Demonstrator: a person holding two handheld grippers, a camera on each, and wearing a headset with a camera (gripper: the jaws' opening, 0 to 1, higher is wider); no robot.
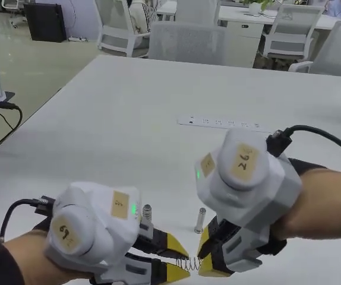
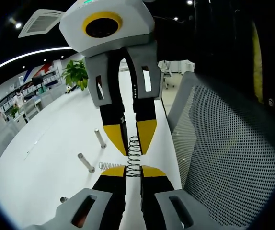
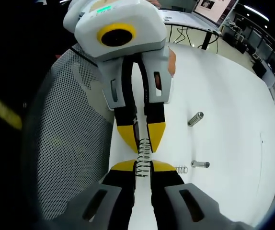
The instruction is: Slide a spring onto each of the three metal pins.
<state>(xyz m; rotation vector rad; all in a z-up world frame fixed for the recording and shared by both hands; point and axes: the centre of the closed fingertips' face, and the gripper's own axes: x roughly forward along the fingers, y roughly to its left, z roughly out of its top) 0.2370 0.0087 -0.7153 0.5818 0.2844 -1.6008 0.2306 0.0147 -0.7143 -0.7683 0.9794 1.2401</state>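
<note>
Two grippers clenched on one spring over a white desk

The left gripper point(image 2: 133, 171) and the right gripper point(image 3: 143, 166) meet tip to tip, each grasping an end of the spring point(image 2: 133, 155), which is stretched between them just above the desk point(image 1: 129, 119). Just beyond the tips a metal pin point(image 1: 201, 219) stands upright, with a loose spring point(image 3: 181, 169) lying on the desk beside its foot. A second pin point(image 1: 147, 212) stands near the left gripper's body, its top ribbed; whether a coil sits on it is hard to tell. Farther off lies a white power strip point(image 1: 224, 123), then office chairs point(image 1: 188, 41) on a glossy floor. A mesh chair back point(image 2: 223, 153) blocks one side of each gripper view
</note>
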